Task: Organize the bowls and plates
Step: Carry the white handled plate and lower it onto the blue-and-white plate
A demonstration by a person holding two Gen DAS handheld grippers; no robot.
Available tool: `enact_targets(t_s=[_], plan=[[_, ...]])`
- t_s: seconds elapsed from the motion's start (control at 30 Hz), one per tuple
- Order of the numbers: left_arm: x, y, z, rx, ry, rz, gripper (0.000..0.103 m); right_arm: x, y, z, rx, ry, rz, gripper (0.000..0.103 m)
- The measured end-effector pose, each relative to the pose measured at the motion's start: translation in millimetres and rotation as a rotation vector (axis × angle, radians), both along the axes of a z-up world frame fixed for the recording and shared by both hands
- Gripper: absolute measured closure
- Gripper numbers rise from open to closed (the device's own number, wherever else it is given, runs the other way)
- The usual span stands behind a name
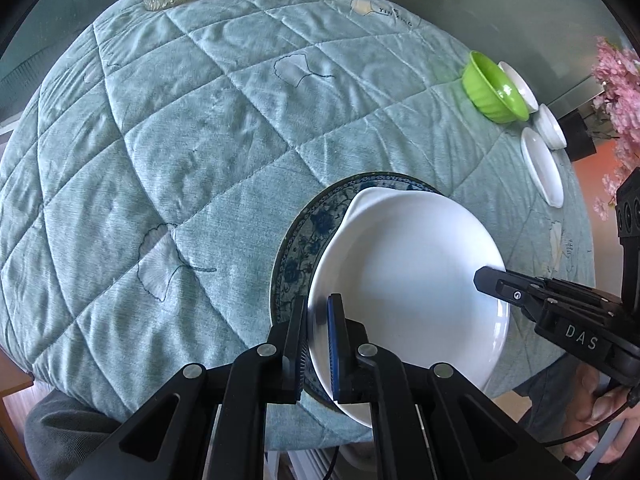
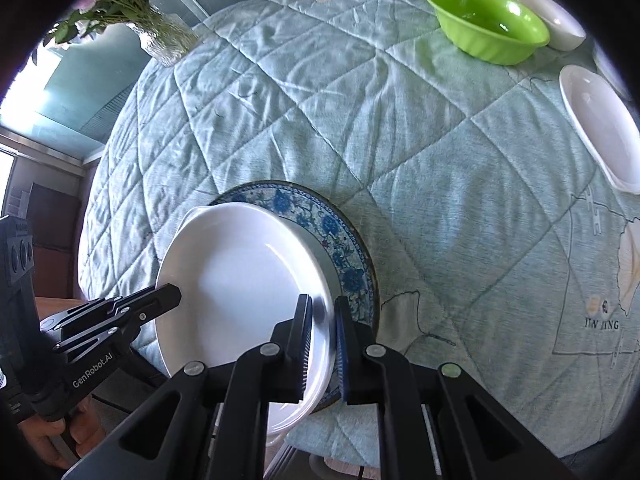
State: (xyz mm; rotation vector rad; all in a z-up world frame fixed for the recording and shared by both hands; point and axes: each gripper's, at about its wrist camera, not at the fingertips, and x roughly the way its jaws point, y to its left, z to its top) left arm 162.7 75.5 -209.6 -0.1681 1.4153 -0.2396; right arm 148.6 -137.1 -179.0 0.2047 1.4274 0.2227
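Note:
A white plate with a small ear handle is held level between both grippers, over a blue-patterned plate that lies on the quilted table. Whether the two plates touch I cannot tell. My left gripper is shut on the white plate's left rim. In the right wrist view my right gripper is shut on the right rim of the white plate, and the blue-patterned plate shows beyond it. The other gripper shows in each view: the right gripper and the left gripper.
A green bowl, a small white bowl and a white oval dish stand at the table's far right. A glass vase with flowers stands at the far left edge. The light-blue quilted cloth covers the table.

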Motion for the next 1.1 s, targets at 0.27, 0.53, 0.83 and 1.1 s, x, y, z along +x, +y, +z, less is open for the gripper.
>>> enact_targets(t_s=[0.27,0.53,0.83,1.1], plan=[[9,-2,-15,0.011,0.006,0.003,0.098,5,3,-12,-0.004,0.0,-0.001,0.092],[9,-3,-17,0.0,0.005,0.014,0.098,8,1,-15,-0.007,-0.014,-0.01,0.092],[8,-3,-16,0.002,0.028,0.003,0.097,6,6,-16,-0.037,-0.029,0.007,0.089],[6,1,-14,0.002,0.039,0.008,0.095,8,8,-16,-0.057,-0.037,0.012,0.089]])
